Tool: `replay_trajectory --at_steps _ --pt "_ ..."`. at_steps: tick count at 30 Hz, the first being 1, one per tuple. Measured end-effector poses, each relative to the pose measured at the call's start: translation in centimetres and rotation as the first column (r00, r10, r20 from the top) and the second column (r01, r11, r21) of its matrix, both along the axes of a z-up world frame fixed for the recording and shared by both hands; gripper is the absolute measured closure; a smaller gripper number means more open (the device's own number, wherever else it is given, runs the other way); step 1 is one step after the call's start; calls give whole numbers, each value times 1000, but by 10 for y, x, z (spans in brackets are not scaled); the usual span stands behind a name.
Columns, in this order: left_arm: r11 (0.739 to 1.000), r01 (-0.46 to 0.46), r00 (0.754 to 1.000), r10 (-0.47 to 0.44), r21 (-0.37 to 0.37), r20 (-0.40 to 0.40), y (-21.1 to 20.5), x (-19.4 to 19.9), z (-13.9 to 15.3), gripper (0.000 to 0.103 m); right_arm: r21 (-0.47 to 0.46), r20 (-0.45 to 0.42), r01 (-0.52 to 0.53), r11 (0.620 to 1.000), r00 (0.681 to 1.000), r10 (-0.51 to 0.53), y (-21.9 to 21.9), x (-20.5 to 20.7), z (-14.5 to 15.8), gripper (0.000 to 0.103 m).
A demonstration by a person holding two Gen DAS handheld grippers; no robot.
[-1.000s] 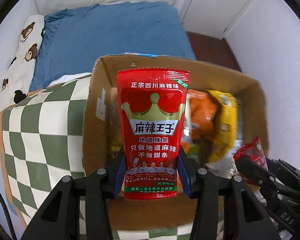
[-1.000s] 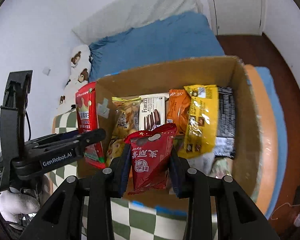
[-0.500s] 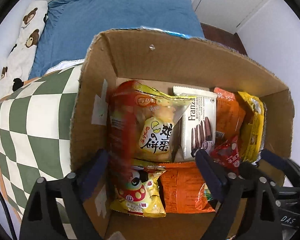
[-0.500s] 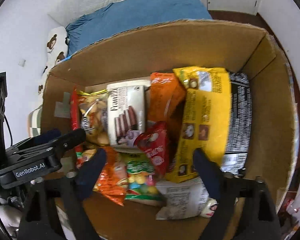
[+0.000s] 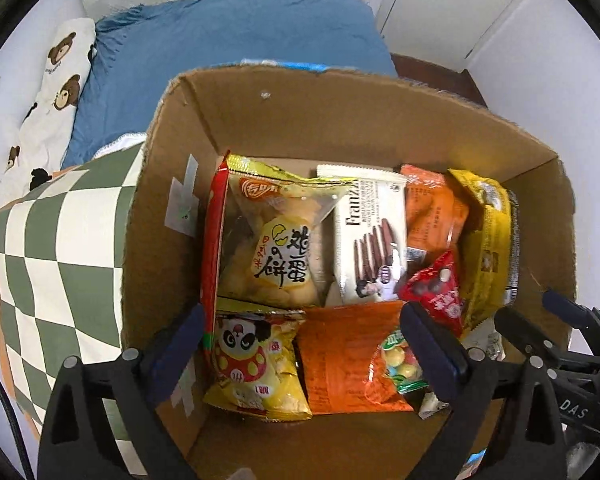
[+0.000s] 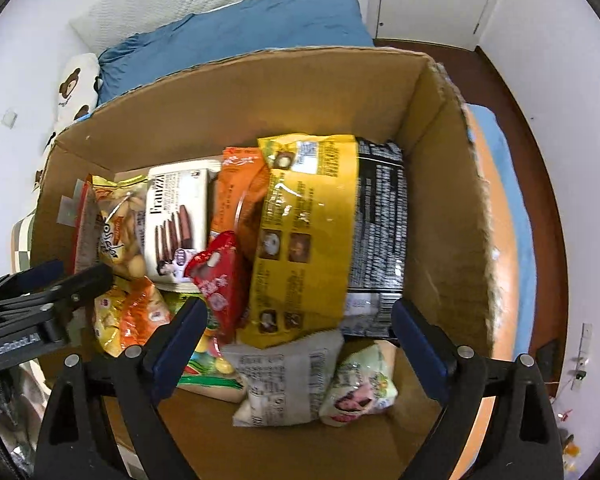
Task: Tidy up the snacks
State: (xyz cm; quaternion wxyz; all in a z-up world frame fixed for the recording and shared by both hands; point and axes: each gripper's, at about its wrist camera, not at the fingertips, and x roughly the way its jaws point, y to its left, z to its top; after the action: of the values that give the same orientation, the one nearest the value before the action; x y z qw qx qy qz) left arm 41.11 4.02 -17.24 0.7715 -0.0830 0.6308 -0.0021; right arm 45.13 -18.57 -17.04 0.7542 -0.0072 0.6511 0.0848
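Red foil packet (image 5: 211, 240) dropped edgewise inside corrugated box (image 5: 340, 116).

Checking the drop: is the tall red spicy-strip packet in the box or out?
In. The red packet stands on edge against the cardboard box's left wall; both grippers are open.

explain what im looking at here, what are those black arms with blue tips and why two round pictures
No robot here: a person holds one pair of tongs in each hand, and each carries a fisheye camera looking along its fingers. One picture is from the left tongs, the other from the right tongs. Both are open and hold nothing. Below them sits a cardboard box of snacks on a checked blanket: a tall red packet standing against its left wall, a small red packet, a Franzzi biscuit pack and a big yellow bag.
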Motion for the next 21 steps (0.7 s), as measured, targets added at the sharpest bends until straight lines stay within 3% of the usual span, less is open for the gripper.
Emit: replay_trajectory --at_steps 11,21 --pt "999 -10 983 0 52 186 -12 -55 59 4 0 195 18 1000 981 -18 -21 -43 65 8" --pt "998 -36 934 13 59 358 -21 -143 125 4 25 363 1 1000 932 -10 -35 -117 142 4"
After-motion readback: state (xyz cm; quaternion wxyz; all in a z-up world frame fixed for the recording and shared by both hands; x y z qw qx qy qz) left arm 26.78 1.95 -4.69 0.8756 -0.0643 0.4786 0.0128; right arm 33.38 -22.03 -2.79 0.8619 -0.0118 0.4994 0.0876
